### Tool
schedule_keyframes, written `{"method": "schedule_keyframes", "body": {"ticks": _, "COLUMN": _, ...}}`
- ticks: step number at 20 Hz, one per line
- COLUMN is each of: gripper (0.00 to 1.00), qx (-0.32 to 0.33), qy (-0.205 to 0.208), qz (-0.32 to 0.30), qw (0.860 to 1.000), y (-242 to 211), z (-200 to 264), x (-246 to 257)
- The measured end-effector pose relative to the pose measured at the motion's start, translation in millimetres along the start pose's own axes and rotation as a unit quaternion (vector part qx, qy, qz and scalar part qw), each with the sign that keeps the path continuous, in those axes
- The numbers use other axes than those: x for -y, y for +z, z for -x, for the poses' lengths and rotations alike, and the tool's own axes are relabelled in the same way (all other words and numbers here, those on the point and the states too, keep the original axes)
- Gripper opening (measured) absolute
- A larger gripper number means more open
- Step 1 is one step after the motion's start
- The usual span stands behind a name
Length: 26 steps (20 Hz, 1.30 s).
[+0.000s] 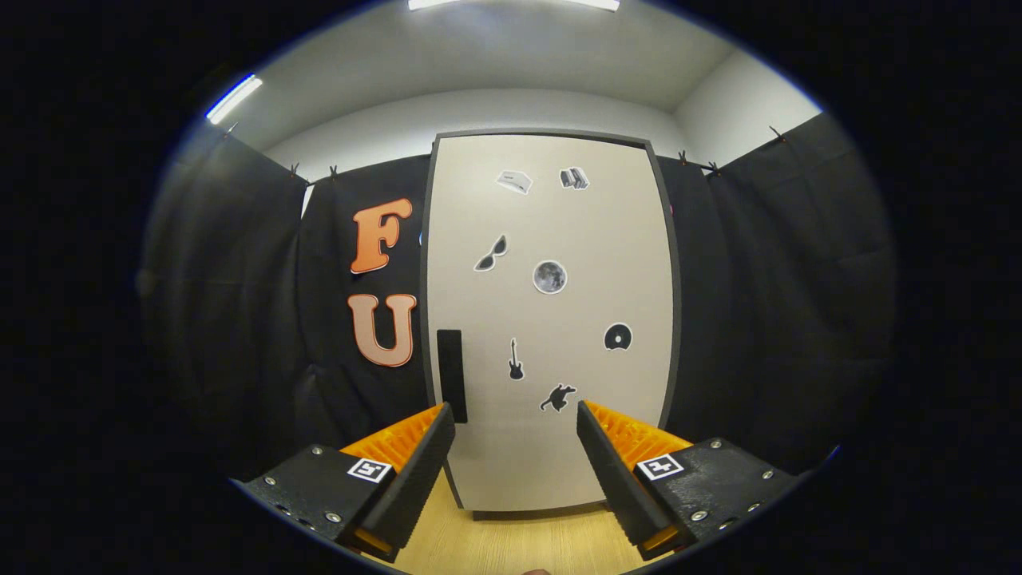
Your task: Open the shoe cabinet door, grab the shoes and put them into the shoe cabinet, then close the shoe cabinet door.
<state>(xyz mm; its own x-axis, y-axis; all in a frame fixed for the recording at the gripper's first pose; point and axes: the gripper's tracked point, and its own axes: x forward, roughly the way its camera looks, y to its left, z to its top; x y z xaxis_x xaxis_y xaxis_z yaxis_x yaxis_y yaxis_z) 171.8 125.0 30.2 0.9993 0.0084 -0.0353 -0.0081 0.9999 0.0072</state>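
- Shoe cabinet (551, 319) stands upright on the wooden floor (511, 543) beyond my gripper (516, 419); its door (559, 447) lies flush, closed.
- Closed door fits either shoes waiting outside or already stowed inside; I can't tell.
- Dark vertical handle (451, 375) sits on the door's left edge, just above my left finger.
- Gripper spread wide, grasping nothing.
- Any pull: approach the handle squarely.

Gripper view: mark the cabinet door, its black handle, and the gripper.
pale beige cabinet door (551, 231), gripper view, bare upper middle panel
black upright bar handle (451, 375), gripper view, mid bar
gripper (516, 419), gripper view, midway between open fingertips
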Motion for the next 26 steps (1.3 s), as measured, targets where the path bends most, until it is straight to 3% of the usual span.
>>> {"method": "schedule_keyframes", "body": {"ticks": 15, "gripper": 0.96, "qx": 0.007, "qy": 0.006, "qz": -0.012, "qw": 1.000, "y": 16, "z": 142, "x": 34}}
{"method": "schedule_keyframes", "body": {"ticks": 26, "gripper": 0.96, "qx": 0.010, "qy": 0.013, "qz": -0.006, "qw": 1.000, "y": 18, "z": 165, "x": 31}}
